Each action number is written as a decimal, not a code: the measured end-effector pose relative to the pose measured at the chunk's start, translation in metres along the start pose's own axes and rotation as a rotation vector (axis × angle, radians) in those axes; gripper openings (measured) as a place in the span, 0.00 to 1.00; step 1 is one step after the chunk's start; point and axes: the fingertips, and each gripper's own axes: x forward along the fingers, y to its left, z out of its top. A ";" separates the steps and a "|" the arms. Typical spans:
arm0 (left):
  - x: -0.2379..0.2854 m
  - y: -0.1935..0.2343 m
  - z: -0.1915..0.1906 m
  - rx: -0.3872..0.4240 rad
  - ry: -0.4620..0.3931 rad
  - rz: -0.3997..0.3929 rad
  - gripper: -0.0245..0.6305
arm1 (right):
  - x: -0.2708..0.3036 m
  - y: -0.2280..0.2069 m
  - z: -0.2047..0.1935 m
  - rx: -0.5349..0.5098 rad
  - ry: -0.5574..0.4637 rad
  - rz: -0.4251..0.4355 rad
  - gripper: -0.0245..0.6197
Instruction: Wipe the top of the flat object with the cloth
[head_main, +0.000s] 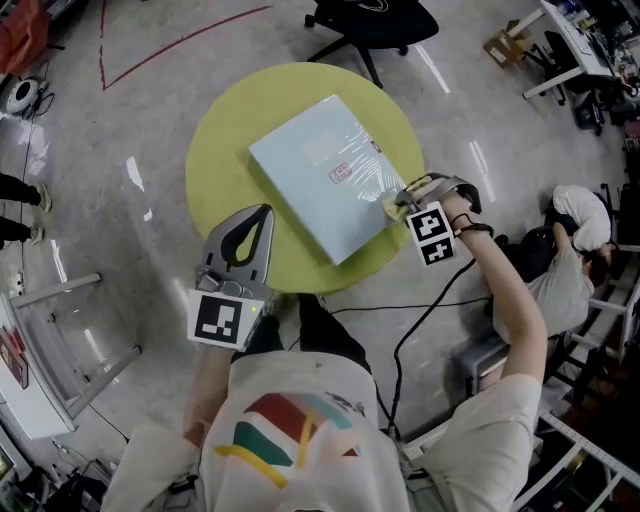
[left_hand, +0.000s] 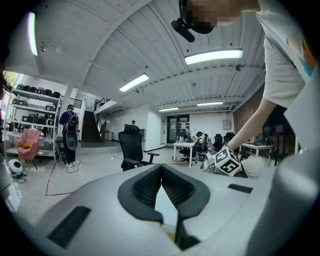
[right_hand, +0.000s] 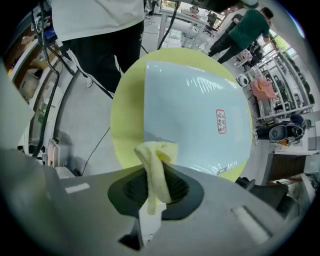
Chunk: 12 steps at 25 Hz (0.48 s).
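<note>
The right claw (head_main: 405, 198) pinched a limp, light yellow cloth (right_hand: 155, 167) by a bunched fold, at the right corner of the shrink-wrapped box (head_main: 322, 172) — stiff, probably slippery — on the round yellow surface (head_main: 222, 140). The left claw (head_main: 262, 212) hung closed and empty, near left.

Item 1: flat box (head_main: 325, 175) (right_hand: 195, 115). Pale blue, rectangular and thin, it is wearing a glossy wrap that is catching glare. A small red-and-white label (head_main: 340, 174) is sitting on its top face. It is lying flat and turned diagonally on a round yellow-green desk (head_main: 230, 130).

Item 2: cloth (head_main: 394, 207) (right_hand: 155, 170). Small, pale yellow and bunched into a folded strip, it is being pinched between the jaws of the right tool (head_main: 405, 200) (right_hand: 152, 187). Its free end is poking out by the box's edge; contact cannot be told.
</note>
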 end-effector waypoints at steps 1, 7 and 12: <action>0.000 -0.001 0.001 0.002 -0.002 -0.004 0.06 | -0.001 0.003 0.000 0.005 0.002 0.000 0.08; 0.001 -0.005 0.002 0.017 -0.010 -0.033 0.06 | -0.001 0.017 0.000 0.033 0.015 -0.008 0.08; 0.001 -0.016 0.001 0.027 -0.011 -0.055 0.06 | 0.000 0.028 -0.001 0.045 0.029 -0.010 0.08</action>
